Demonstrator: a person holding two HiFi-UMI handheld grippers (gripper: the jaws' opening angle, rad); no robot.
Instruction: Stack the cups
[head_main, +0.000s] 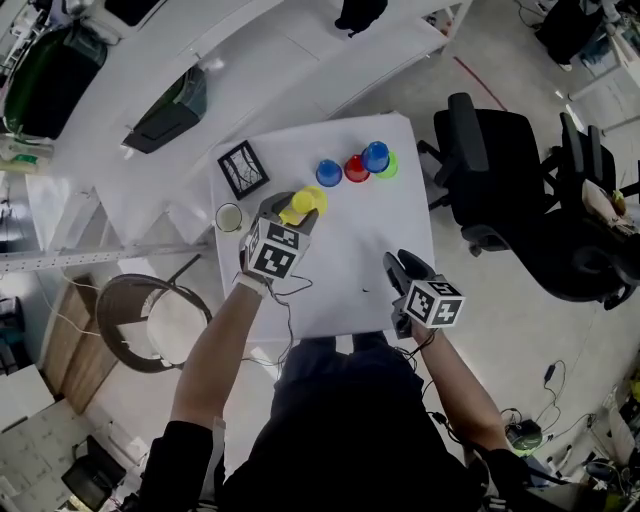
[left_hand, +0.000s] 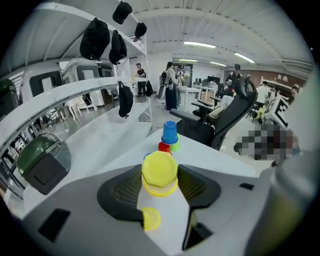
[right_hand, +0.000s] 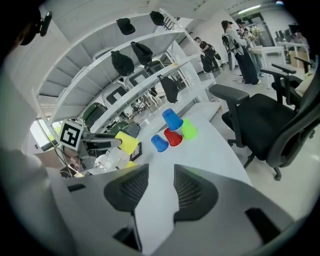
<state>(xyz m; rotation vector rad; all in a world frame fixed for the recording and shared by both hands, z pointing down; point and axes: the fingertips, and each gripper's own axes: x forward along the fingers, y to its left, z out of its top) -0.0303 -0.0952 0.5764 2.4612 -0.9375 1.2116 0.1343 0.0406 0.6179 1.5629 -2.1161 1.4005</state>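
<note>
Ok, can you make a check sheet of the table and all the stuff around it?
Surface: white table, mostly bare.
Job's things: yellow cup held above the table; another yellow round thing below it, unclear; blue cup and red cup standing upside down; second blue cup stacked on green cup.
Clutter: black frame; pale round tub.
Grippers: left tongs shut on yellow cup; right tongs open, empty.
Cables: thin wire under left tongs; cables on floor.
Surroundings: black chairs, white shelves, people far off.
</note>
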